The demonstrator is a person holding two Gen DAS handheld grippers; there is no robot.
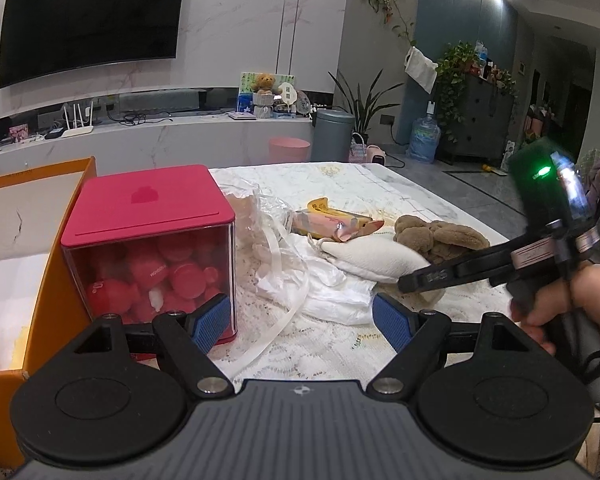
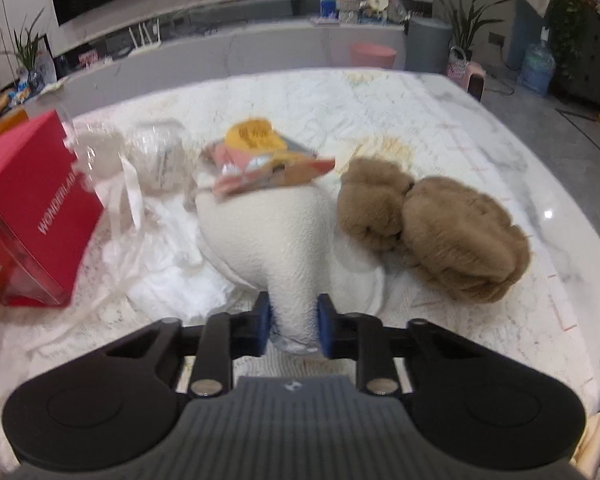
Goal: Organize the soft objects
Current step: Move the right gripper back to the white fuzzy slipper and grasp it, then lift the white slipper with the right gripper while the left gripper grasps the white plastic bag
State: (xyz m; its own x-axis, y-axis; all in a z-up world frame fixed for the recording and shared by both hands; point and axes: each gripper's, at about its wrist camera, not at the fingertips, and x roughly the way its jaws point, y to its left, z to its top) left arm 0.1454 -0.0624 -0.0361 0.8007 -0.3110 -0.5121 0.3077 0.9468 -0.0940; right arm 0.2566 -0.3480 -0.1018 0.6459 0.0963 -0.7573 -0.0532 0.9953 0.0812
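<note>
A cream soft pouch [image 2: 284, 240] lies on the white lace-covered table, also seen in the left wrist view [image 1: 372, 258]. My right gripper [image 2: 294, 330] is shut on its near end; it shows from the side in the left wrist view [image 1: 428, 278]. A brown plush toy [image 2: 432, 228] lies right of the pouch, touching it, and shows in the left view [image 1: 436, 236]. A pink and yellow snack packet [image 2: 260, 160] rests on the pouch's far end. My left gripper [image 1: 300, 320] is open and empty, above white crumpled fabric [image 1: 332, 292].
A red-lidded clear cube box [image 1: 152, 240] of red items stands left, beside an open orange box [image 1: 44, 264]. Crumpled clear plastic [image 1: 256, 208] and white ribbon [image 1: 284, 320] lie by the cube. The table edge [image 2: 560, 184] runs along the right.
</note>
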